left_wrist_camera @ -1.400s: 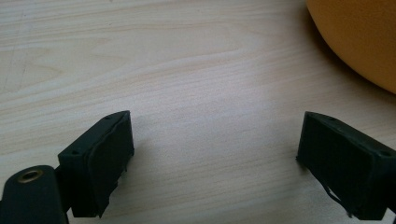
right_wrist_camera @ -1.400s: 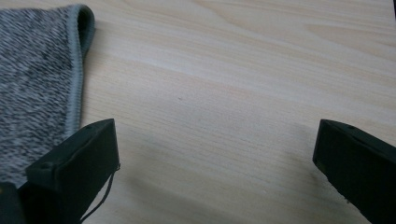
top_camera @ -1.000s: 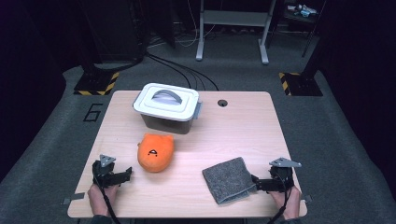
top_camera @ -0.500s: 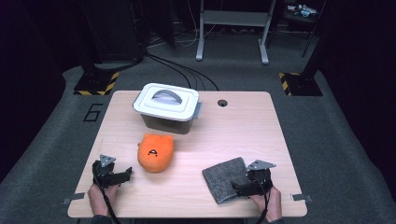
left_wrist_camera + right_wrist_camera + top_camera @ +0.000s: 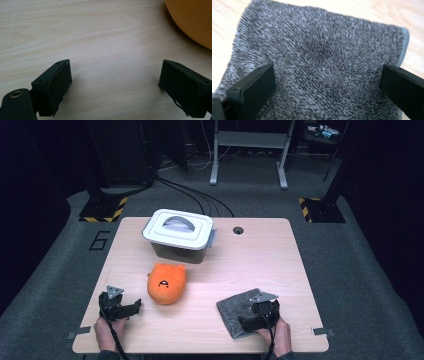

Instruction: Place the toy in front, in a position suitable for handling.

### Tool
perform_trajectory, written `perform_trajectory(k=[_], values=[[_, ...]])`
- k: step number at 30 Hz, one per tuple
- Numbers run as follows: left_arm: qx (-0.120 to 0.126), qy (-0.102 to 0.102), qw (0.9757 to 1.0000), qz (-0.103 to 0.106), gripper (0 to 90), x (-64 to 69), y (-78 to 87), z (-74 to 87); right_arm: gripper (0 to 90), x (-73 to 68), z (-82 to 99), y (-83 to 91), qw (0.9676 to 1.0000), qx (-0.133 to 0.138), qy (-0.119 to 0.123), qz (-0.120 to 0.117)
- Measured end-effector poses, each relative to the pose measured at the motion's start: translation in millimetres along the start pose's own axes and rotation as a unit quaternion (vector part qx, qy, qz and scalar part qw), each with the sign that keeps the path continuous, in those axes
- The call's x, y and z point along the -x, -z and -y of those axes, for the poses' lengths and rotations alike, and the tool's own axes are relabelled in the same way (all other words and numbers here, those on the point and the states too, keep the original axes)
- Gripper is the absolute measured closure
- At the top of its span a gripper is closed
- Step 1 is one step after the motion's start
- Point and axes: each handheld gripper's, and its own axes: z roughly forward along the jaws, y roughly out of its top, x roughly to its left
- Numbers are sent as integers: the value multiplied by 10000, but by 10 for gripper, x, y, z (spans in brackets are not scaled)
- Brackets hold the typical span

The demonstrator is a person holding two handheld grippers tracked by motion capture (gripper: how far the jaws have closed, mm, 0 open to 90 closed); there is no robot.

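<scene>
Right claw [image 5: 248, 322] spread wide over the grey cloth [image 5: 236, 310]; left claw [image 5: 131, 307] apart beside the orange plush [image 5: 166, 282].

Ahead of the left hand-held gripper [image 5: 131, 308] lies bare tabletop [image 5: 250, 260], with the orange plush toy [image 5: 166, 282] just to its right. Beyond the toy, the lidded grey storage box [image 5: 180, 235] blocks the far middle.

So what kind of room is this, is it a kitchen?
Probably not a kitchen; more like a lab or workshop. There are black cables across a grey carpeted floor, yellow-and-black striped feet on dark equipment, and a plain wooden table.
</scene>
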Motion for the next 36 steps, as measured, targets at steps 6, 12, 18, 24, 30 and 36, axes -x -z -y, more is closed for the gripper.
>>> perform_trajectory(k=[6,12,18,24,30,36], values=[[-3,0,10000,-2,105,1,1,0,127,21,39,0,10000,42,-46,-66],[0,6,10000,-27,105,-1,2,1,344,14,42,51,9999,96,-90,-30],[0,7,10000,-28,106,-1,2,1,511,34,55,81,9998,150,-82,-90],[3,14,10000,-34,106,-1,1,1,620,3,35,94,9999,137,7,-39],[-20,22,10000,-20,106,-4,4,-1,667,-17,32,122,9997,228,11,18],[-14,26,10000,-35,106,-5,3,-1,675,12,3,204,9992,379,-122,40]])
